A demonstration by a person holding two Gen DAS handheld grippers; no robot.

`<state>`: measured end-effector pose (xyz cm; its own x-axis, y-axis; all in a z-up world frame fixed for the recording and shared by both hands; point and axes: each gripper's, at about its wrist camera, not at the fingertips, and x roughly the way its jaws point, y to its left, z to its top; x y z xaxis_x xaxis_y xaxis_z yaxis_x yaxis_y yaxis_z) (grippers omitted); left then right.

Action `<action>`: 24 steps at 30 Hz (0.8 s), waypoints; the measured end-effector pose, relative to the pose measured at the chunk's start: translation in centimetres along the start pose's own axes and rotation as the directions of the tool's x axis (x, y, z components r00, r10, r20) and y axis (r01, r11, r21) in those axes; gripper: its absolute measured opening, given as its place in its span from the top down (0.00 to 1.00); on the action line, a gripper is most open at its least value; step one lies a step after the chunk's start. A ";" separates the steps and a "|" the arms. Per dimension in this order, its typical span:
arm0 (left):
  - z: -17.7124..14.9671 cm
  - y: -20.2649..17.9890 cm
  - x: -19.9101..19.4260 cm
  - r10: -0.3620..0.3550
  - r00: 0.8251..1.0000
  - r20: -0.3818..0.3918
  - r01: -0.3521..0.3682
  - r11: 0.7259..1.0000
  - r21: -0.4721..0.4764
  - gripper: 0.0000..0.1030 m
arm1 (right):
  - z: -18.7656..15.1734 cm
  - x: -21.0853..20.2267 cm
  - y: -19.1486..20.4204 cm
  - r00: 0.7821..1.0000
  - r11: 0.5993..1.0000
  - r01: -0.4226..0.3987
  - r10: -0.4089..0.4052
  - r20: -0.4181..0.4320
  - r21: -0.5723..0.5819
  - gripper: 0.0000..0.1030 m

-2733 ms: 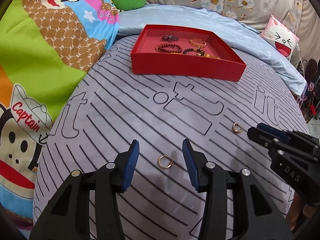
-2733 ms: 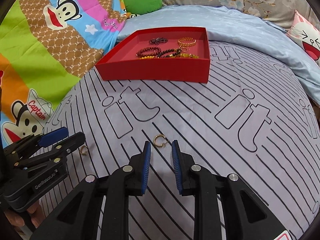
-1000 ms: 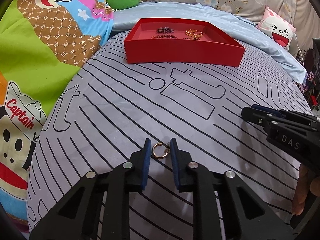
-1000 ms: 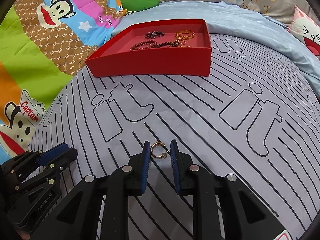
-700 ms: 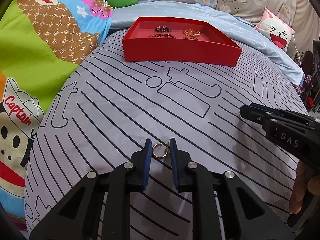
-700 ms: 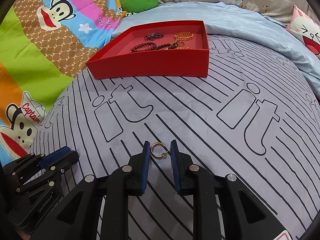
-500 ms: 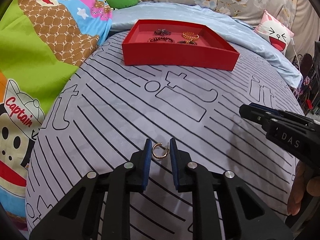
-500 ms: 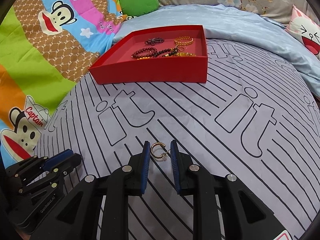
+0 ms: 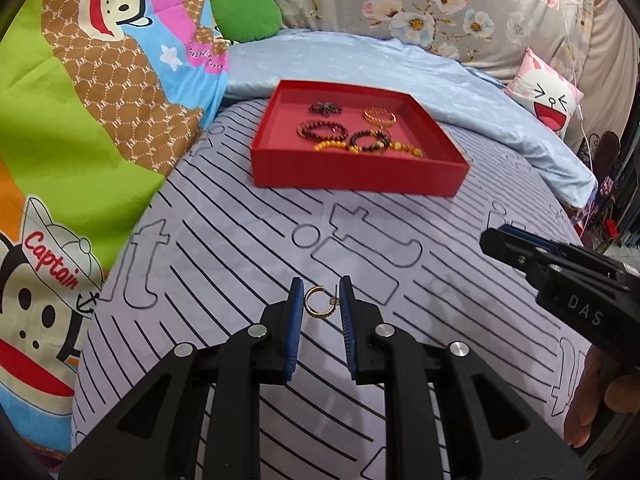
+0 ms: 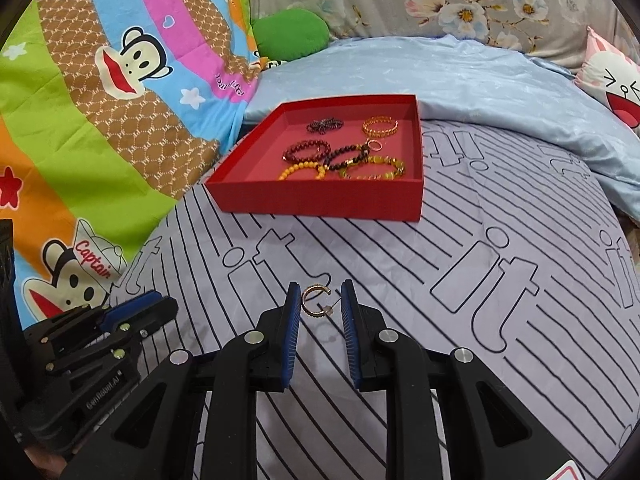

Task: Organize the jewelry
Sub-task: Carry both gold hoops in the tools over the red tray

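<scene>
My left gripper point(image 9: 319, 300) is shut on a small gold hoop earring point(image 9: 316, 302) and holds it above the striped bedspread. My right gripper point(image 10: 320, 300) is shut on a second gold hoop earring point(image 10: 314, 301), also lifted. A red tray point(image 9: 352, 174) lies ahead on the bed with several bead bracelets point(image 9: 322, 132) and a gold bangle point(image 9: 379, 116) in it. It also shows in the right wrist view point(image 10: 320, 200), with a gold ring point(image 10: 374, 145) inside. Each gripper shows at the edge of the other's view.
A grey bedspread point(image 9: 224, 248) with black stripes covers the bed. A colourful monkey-print blanket point(image 9: 80, 120) rises on the left. A light blue quilt point(image 9: 360, 56), a green cushion point(image 9: 246, 18) and a pink cat pillow point(image 9: 548, 100) lie behind the tray.
Both grippers closed on the earrings that lay on the bedspread and lifted them. Both have since risen and tilted, so more of the tray's inside shows.
</scene>
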<state>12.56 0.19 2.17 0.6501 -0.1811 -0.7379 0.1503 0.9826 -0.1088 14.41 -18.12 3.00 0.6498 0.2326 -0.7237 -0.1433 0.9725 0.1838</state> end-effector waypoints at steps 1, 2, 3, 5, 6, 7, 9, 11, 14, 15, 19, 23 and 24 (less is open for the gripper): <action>0.3 0.2 -0.1 0.004 1.000 0.006 -0.004 1.000 -0.004 0.83 | 0.3 -0.2 -0.2 1.000 1.000 0.003 -0.003 0.006 0.003 0.81; 0.7 0.5 -0.3 0.012 1.000 0.015 -0.012 1.000 -0.009 0.83 | 0.5 -0.3 -0.4 1.000 1.000 0.006 -0.006 0.010 0.004 0.81; 1.1 0.8 -0.3 0.019 1.000 0.022 -0.018 1.000 -0.015 0.83 | 0.7 -0.4 -0.5 1.000 1.000 0.009 -0.009 0.018 0.007 0.81; 1.8 1.2 -0.5 0.024 0.999 0.030 -0.023 0.999 -0.023 0.83 | 1.3 -0.5 -0.8 0.999 1.000 0.019 -0.019 0.029 0.006 0.81; 2.2 1.3 -0.5 0.026 0.999 0.035 -0.025 0.999 -0.025 0.83 | 1.6 -0.5 -1.0 0.999 1.000 0.023 -0.023 0.034 0.006 0.81; 2.8 1.4 -0.5 0.030 0.999 0.044 -0.029 0.999 -0.024 0.83 | 2.1 -0.6 -1.2 0.999 1.000 0.029 -0.029 0.042 0.003 0.81; 3.6 1.4 -0.5 0.031 0.998 0.056 -0.030 0.999 -0.017 0.83 | 2.9 -0.6 -1.3 0.998 0.999 0.038 -0.037 0.055 -0.003 0.81; 4.8 1.0 -0.5 0.028 0.997 0.074 -0.028 1.000 -0.004 0.83 | 4.0 -0.5 -1.4 0.997 0.999 0.044 -0.044 0.070 -0.011 0.81; 6.7 0.4 -0.1 0.014 0.995 0.095 -0.015 1.000 0.013 0.83 | 5.9 -0.4 -1.5 0.995 0.999 0.047 -0.045 0.093 -0.023 0.81; 7.6 0.1 0.2 0.006 0.995 0.102 -0.008 1.000 0.019 0.83 | 6.5 -0.3 -1.5 0.994 0.999 0.045 -0.042 0.099 -0.024 0.81; 10.7 -1.1 1.4 -0.005 0.991 0.132 -0.001 0.999 0.047 0.83 | 9.3 0.7 -1.4 0.993 0.999 0.025 -0.022 0.115 -0.027 0.81; 13.6 -2.1 3.5 -0.006 0.989 0.145 -0.005 0.997 0.075 0.83 | 11.8 2.4 -1.5 0.993 0.999 0.019 -0.015 0.115 -0.031 0.81; 14.4 -2.3 4.4 -0.001 0.990 0.143 -0.010 0.997 0.078 0.83 | 12.6 3.0 -1.6 0.993 0.999 0.018 -0.014 0.113 -0.031 0.81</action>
<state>25.81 -3.45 8.81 0.7501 -0.1860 -0.6346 0.2013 0.9783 -0.0488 26.03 -19.22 8.90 0.7321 0.2152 -0.6463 -0.1543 0.9765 0.1503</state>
